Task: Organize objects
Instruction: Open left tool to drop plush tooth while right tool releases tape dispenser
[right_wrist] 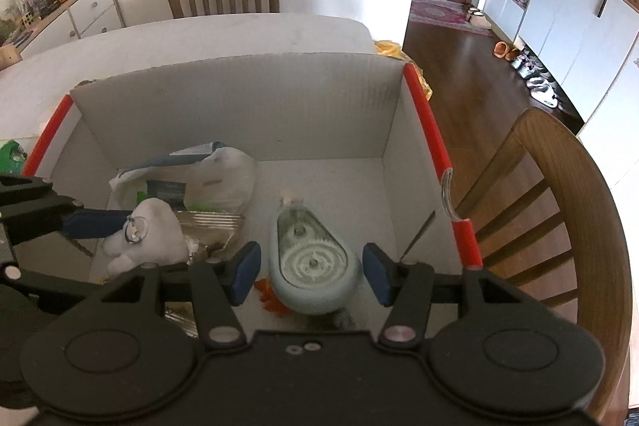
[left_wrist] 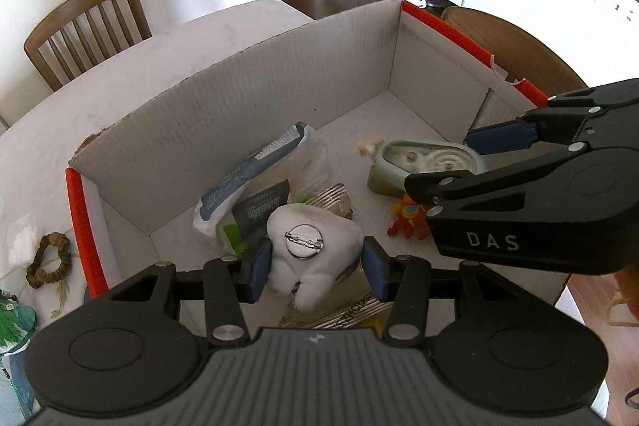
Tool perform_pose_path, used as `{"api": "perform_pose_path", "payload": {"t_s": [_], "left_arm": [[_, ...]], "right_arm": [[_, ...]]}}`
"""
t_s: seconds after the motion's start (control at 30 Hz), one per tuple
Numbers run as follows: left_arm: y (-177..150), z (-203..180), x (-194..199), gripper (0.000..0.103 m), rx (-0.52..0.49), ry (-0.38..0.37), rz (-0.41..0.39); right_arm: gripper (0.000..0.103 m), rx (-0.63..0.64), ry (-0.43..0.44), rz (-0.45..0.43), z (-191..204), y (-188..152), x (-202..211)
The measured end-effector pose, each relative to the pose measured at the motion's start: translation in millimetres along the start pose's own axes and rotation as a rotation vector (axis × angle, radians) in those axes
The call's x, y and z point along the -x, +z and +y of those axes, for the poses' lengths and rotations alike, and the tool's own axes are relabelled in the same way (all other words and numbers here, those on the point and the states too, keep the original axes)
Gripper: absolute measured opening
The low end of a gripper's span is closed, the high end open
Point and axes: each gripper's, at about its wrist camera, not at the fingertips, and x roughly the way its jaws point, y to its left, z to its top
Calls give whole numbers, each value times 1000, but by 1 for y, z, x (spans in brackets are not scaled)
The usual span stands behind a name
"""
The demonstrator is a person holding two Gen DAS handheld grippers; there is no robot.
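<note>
Box time, it looks like: both things are low inside the cardboard box (left_wrist: 239, 74), which sits on the white table (left_wrist: 159, 54).

The left gripper (left_wrist: 316, 265) has the plush tooth (left_wrist: 313, 284) between its blue pads (left_wrist: 257, 268), in the lower middle of the left view. The pads seem to touch both sides of the tooth, so the jaws look closed on it. A round pin badge (left_wrist: 303, 240) is stuck on the tooth. The tooth sits on top of a pile of packets, just in front of a blue and grey packet (left_wrist: 255, 170).

The right gripper (right_wrist: 311, 272) is around the pale blue correction tape roller (right_wrist: 313, 258), in the lower middle of the right view. A thin gap shows on each side of the roller, so these jaws are open and not squeezing. A small orange toy (left_wrist: 407, 220) lies right beside the roller.

A woven ring (left_wrist: 48, 262) is outside the box, at the left edge of the left view, not yet put away.

I think the step now is setting both things down in the box. Next, the left jaws need to open wide enough to free the tooth. Then both grippers should go up without bumping the box walls or each other
</note>
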Motion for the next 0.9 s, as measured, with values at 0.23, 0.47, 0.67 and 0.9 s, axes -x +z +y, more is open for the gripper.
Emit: {"api": "perform_pose_path", "payload": {"t_s": [0.23,0.47,0.67,0.9], "left_arm": [[-4,4,6,61,15,-19,-23],[-8,5,18,64,23,-28,-55],[-9,9,34,67,42,-41,-85],[-12,16,62,71,49,-39,-141]], "right_arm": [[60,2,11,-26,-2,-2,13],[61,-16,26,-59,-4,-4,27],[62,-33,47,-95,-3,-5,47],[64,-59,79,-145,3,-4,71]]}}
